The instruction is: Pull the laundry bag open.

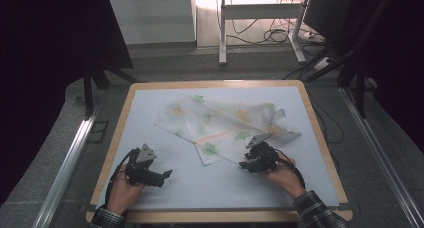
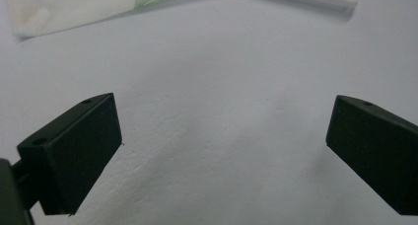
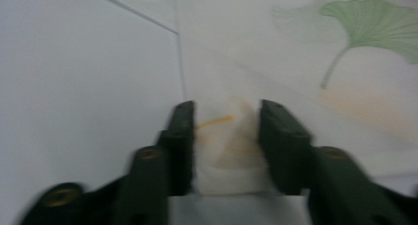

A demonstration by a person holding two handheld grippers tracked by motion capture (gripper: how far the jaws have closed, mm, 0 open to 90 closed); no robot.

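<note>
A thin white cloth (image 1: 220,120) printed with green and orange ginkgo leaves lies loosely folded across the middle of the white mat (image 1: 200,188). My right gripper (image 1: 248,163) sits at the cloth's near right edge. In the right gripper view its jaws (image 3: 226,136) pinch a raised fold of the cloth (image 3: 296,62) between them. At the near left my left gripper (image 1: 167,174) rests low over bare mat, pointing right. The left gripper view shows its jaws (image 2: 224,146) wide apart with nothing between them, and the cloth's edge (image 2: 74,8) lies farther off.
The mat covers a wooden table (image 1: 120,133) with rounded corners. Metal rails (image 1: 70,158) run along both sides on the floor. Beyond the far edge stand white desk legs (image 1: 222,33) and loose cables (image 1: 275,35). Dark curtains hang on both sides.
</note>
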